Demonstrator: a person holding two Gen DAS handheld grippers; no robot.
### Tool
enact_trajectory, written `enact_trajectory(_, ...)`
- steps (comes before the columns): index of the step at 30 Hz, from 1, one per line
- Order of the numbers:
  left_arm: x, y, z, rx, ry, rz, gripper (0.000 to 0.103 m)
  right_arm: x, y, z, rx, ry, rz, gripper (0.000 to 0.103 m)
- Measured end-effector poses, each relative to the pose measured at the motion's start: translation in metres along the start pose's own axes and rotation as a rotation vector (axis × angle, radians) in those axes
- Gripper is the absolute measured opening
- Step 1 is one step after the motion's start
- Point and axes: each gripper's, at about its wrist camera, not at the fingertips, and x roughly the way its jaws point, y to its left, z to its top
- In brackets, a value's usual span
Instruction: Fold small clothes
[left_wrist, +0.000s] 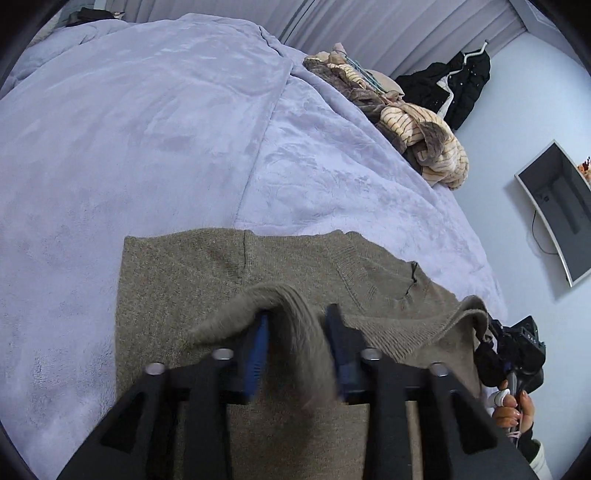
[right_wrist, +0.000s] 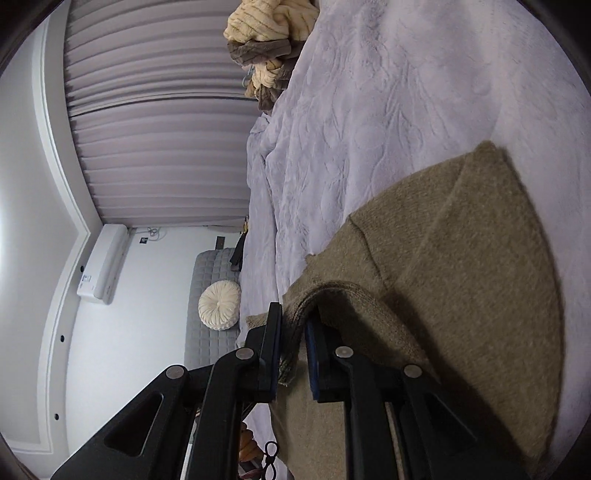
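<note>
both hand-held grippers, left (left_wrist: 297, 332) and right (right_wrist: 293, 332), pinch the ribbed hem of the olive sweater (left_wrist: 207, 273) lying ahead on the bed (left_wrist: 147, 129); carry both corners forward level, keeping the hem taut.

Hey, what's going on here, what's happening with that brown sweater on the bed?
A person is folding an olive-brown knit sweater laid on a lavender plush blanket covering the bed. The left gripper and right gripper each have their jaws closed on a ribbed edge of the sweater, lifting it up over the part lying flat. The fold is mid-way, not laid down yet. A pile of striped cream and brown clothes waits at the bed's edge.
</note>
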Motion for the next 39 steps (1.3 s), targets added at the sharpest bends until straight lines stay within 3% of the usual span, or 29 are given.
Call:
enact_trajectory(2,-0.016,0.001,0.002,-0.021,-0.093,0.05,0.084,-0.003,-0.001,0.006,0.026,-0.035,0.014,0.023)
enact_trajectory(3,-0.024,0.0,0.004,-0.015,-0.134,0.061,0.084,-0.006,-0.001,0.008,0.038,-0.052,0.014,0.038)
enact_trajectory(4,-0.029,-0.001,0.007,-0.008,-0.15,0.066,0.084,-0.01,-0.001,0.009,0.045,-0.073,0.021,0.061)
enact_trajectory(5,-0.034,-0.002,0.009,-0.002,-0.164,0.084,0.084,-0.013,0.001,0.01,0.042,-0.092,0.028,0.069)
enact_trajectory(9,-0.029,-0.009,0.01,0.064,-0.141,0.133,0.084,-0.016,0.019,0.004,-0.021,-0.069,0.034,0.07)
enact_trajectory(12,-0.009,-0.015,0.002,0.088,-0.105,0.154,0.084,0.001,0.039,-0.006,-0.126,-0.002,-0.015,0.068)
enact_trajectory(14,0.006,-0.017,-0.002,0.089,-0.073,0.165,0.084,0.014,0.043,-0.012,-0.171,0.036,-0.062,0.068)
enact_trajectory(16,0.019,-0.015,-0.007,0.103,-0.064,0.223,0.084,0.026,0.039,-0.015,-0.195,0.056,-0.136,0.068)
enact_trajectory(18,0.029,-0.006,-0.01,0.11,-0.045,0.286,0.084,0.033,0.034,-0.017,-0.264,0.07,-0.244,0.059)
enact_trajectory(19,0.031,-0.001,-0.012,0.106,-0.035,0.294,0.084,0.034,0.031,-0.017,-0.293,0.069,-0.293,0.046)
enact_trajectory(21,0.024,0.01,-0.015,0.095,-0.04,0.294,0.084,0.028,0.028,-0.02,-0.333,0.044,-0.355,0.039)
enact_trajectory(25,-0.001,0.028,-0.018,0.052,-0.039,0.293,0.084,0.001,0.029,-0.017,-0.342,-0.037,-0.433,0.041)
enact_trajectory(27,-0.018,0.041,-0.023,0.004,-0.034,0.272,0.084,-0.013,0.034,-0.021,-0.338,-0.05,-0.438,0.048)
enact_trajectory(28,-0.026,0.045,-0.027,-0.015,-0.026,0.255,0.084,-0.02,0.039,-0.027,-0.35,-0.054,-0.444,0.061)
enact_trajectory(30,-0.043,0.054,-0.039,-0.039,-0.016,0.234,0.084,-0.032,0.049,-0.041,-0.378,-0.047,-0.45,0.076)
enact_trajectory(36,-0.076,0.073,-0.094,-0.122,0.031,0.186,0.084,-0.058,0.05,-0.115,-0.322,0.058,-0.303,0.076)
enact_trajectory(39,-0.081,0.074,-0.111,-0.135,0.035,0.156,0.084,-0.061,0.043,-0.15,-0.292,0.109,-0.274,0.076)
